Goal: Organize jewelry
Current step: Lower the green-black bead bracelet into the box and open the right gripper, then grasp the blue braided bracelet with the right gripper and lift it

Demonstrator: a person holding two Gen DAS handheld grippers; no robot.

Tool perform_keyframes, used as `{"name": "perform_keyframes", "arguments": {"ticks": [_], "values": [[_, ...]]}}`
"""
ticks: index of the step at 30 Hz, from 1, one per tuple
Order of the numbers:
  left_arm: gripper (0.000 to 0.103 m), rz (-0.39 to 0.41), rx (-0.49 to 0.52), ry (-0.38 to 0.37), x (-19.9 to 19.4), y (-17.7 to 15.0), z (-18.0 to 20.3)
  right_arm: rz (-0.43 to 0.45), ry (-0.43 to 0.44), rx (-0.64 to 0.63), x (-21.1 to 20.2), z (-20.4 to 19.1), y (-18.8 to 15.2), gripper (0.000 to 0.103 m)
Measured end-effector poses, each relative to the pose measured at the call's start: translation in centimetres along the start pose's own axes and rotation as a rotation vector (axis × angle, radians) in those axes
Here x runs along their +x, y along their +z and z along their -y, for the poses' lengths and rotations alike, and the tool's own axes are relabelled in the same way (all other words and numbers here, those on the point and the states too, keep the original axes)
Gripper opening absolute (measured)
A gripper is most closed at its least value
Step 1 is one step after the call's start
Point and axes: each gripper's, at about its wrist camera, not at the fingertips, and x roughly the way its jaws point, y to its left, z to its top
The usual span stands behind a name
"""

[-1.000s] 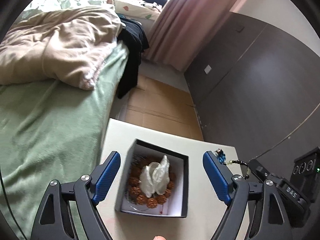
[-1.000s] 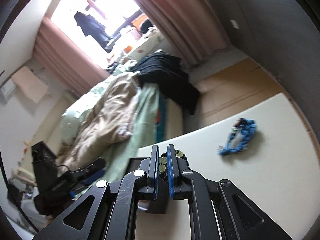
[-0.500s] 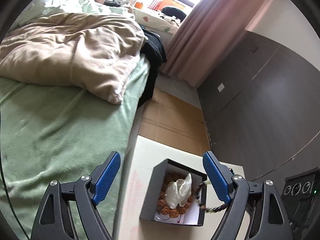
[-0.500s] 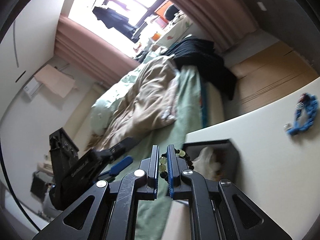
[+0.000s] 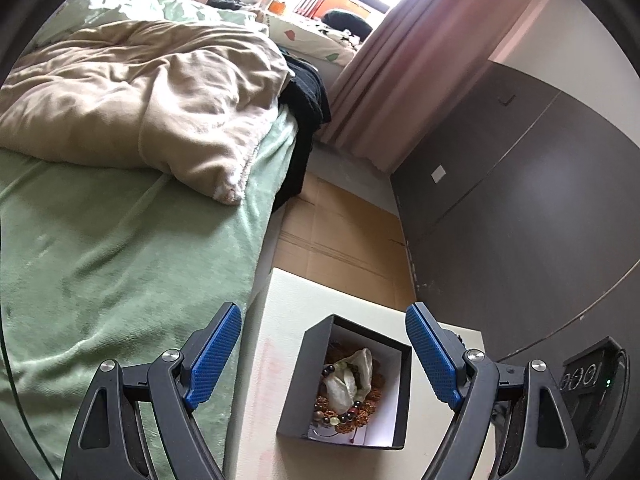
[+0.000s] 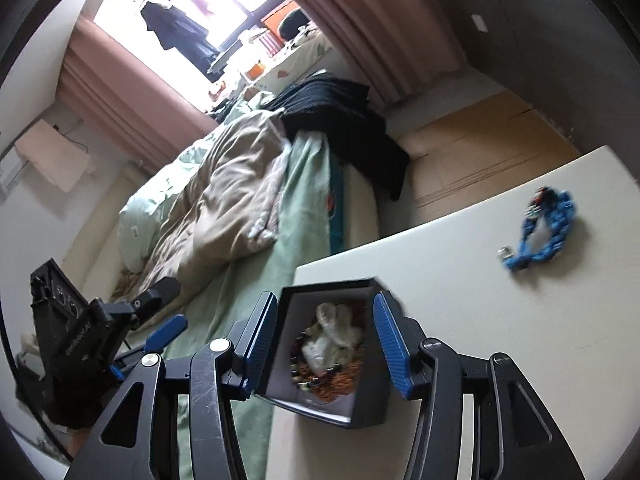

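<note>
Left wrist view: the left gripper [image 5: 324, 354] hangs wide open with nothing in it, over the black box [image 5: 298, 380] on the cream table [image 5: 288, 292]. A dark bead bracelet [image 5: 344, 408] lies inside the box.

Right wrist view: the right gripper [image 6: 324, 344] has just been opening, jaws about halfway and empty, above the box. A blue bracelet [image 6: 546, 230] sits well apart on the table.

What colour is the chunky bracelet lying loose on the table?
Blue chunky link bracelet, with a small dark and red part; clearest in the right wrist view.
</note>
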Motion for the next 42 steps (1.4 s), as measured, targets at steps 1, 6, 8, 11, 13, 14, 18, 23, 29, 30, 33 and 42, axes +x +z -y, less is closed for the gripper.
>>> {"name": "perform_keyframes", "arguments": {"ticks": [1, 6, 8, 11, 13, 14, 18, 23, 29, 30, 33, 42], "values": [[0.085, 0.0, 0.011, 0.0, 0.1, -0.1, 0.3, 0.003, -0.007, 0.007, -0.3, 0.3, 0.1, 0.052], [0.085, -0.011, 0.057, -0.008, 0.7, -0.8, 1.9, 0.027, -0.057, 0.057, -2.6, 3.1, 1.1, 0.052], [0.085, -0.019, 0.075, -0.011, 1.0, -1.2, 2.7, 0.039, -0.079, 0.075, -3.3, 4.0, 1.5, 0.055], [0.085, -0.028, 0.111, -0.018, 1.5, -1.8, 4.0, 0.064, -0.113, 0.11, -4.8, 6.1, 2.1, 0.063], [0.085, -0.035, 0.132, -0.029, 1.9, -2.2, 5.0, 0.07, -0.126, 0.131, -5.5, 7.2, 2.4, 0.063], [0.085, -0.038, 0.138, -0.033, 2.0, -2.3, 5.3, 0.074, -0.13, 0.144, -5.9, 7.7, 2.6, 0.063], [0.085, -0.049, 0.17, -0.041, 2.7, -3.1, 7.1, 0.072, -0.152, 0.185, -6.8, 9.5, 2.9, 0.063], [0.084, -0.071, 0.227, -0.058, 3.4, -4.0, 9.3, 0.054, -0.157, 0.232, -7.0, 11.1, 3.3, 0.08], [0.075, -0.097, 0.31, -0.064, 4.6, -4.4, 12.0, 0.054, -0.151, 0.31, -7.8, 13.6, 3.8, 0.094], [0.073, -0.106, 0.312, -0.066, 4.9, -4.5, 12.2, 0.058, -0.15, 0.32, -7.9, 14.0, 3.8, 0.097], [0.063, -0.139, 0.345, -0.054, 6.4, -4.8, 13.5, 0.054, -0.162, 0.336, -7.9, 14.8, 3.9, 0.097], [0.052, -0.198, 0.346, -0.019, 9.2, -4.6, 14.8, 0.032, -0.162, 0.334, -6.1, 15.9, 4.5, 0.094]]}}
